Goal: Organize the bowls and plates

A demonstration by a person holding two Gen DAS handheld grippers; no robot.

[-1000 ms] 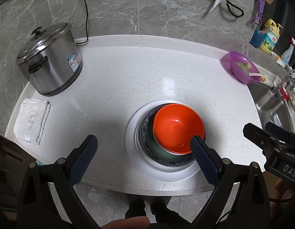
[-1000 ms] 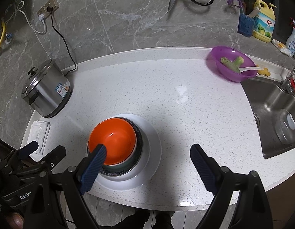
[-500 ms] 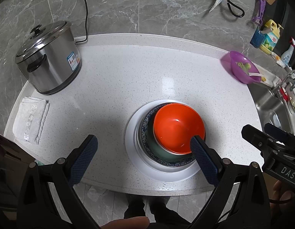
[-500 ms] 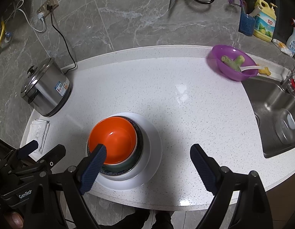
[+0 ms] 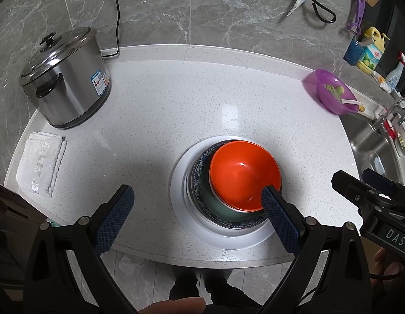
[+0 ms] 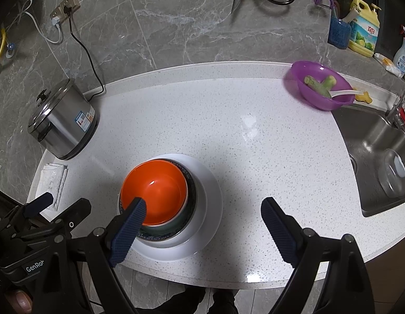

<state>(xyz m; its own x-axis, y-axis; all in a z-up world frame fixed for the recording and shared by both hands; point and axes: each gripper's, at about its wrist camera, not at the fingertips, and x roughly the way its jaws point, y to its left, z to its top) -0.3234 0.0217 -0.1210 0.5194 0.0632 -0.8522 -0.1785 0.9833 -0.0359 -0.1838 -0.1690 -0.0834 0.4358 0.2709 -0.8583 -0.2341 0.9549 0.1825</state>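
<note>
Both grippers have drawn back and upward since a second ago; the left gripper point(image 5: 197, 209) and right gripper point(image 6: 202, 219) hang spread and empty. The orange bowl point(image 5: 244, 178) sits nested in the patterned bowl point(image 5: 202, 196) on the white plate point(image 5: 181, 209), so stacking looks finished.
</note>
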